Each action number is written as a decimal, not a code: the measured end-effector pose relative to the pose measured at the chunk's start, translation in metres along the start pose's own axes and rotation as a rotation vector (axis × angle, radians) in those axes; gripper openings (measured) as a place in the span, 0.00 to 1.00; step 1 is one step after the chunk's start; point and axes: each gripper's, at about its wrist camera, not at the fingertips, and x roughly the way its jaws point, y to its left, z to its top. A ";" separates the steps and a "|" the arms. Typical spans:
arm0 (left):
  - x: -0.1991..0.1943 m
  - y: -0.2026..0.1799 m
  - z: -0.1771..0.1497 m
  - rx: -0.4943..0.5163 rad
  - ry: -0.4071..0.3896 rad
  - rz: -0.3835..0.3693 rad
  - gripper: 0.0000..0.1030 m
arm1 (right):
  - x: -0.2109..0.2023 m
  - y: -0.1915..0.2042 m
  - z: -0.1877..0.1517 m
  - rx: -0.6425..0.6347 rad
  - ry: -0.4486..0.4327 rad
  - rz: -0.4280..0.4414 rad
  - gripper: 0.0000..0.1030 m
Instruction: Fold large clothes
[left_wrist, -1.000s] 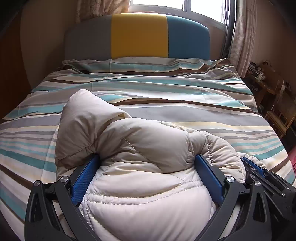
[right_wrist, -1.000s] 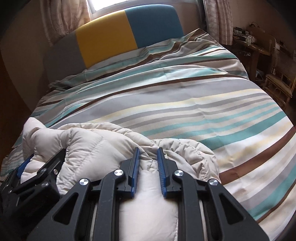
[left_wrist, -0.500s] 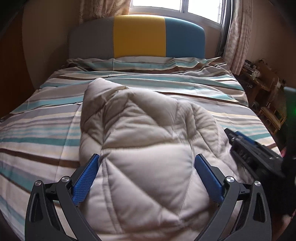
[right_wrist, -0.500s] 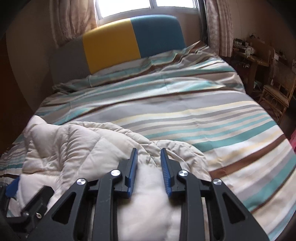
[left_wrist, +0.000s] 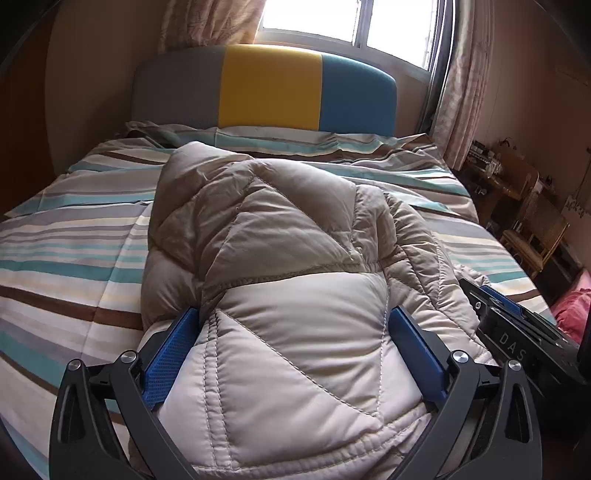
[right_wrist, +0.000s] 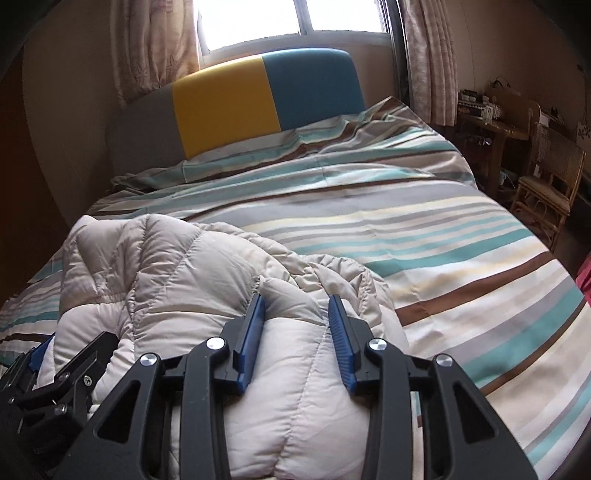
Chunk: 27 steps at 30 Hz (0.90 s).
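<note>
A cream quilted puffer jacket (left_wrist: 280, 258) lies bunched on the striped bed (left_wrist: 74, 251). My left gripper (left_wrist: 291, 325) is wide open, its blue pads on either side of the jacket's near bulge. In the right wrist view the jacket (right_wrist: 177, 273) fills the lower left. My right gripper (right_wrist: 297, 314) is partly open, with a puffed fold of the jacket between its blue pads; the jaws do not pinch it tightly. The right gripper also shows at the right edge of the left wrist view (left_wrist: 517, 332), beside the jacket.
The headboard (left_wrist: 269, 85) in grey, yellow and blue stands at the far end under a window. A wooden desk and wicker chair (right_wrist: 546, 173) stand right of the bed. Something pink (left_wrist: 572, 310) lies at the bed's right edge.
The jacket's far part has been flipped up and over, now spread toward the headboard. My right gripper's jaws have opened wider. Both grippers have risen and tilted up.
</note>
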 end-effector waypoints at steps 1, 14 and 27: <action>0.002 -0.002 0.000 0.006 -0.002 0.008 0.97 | 0.002 0.000 0.000 0.002 0.004 -0.005 0.34; -0.007 0.015 0.001 -0.032 0.002 -0.070 0.97 | 0.002 0.001 -0.001 -0.010 -0.006 -0.008 0.35; -0.059 0.083 -0.028 -0.151 0.063 -0.119 0.97 | -0.041 -0.004 -0.008 -0.008 -0.056 -0.006 0.75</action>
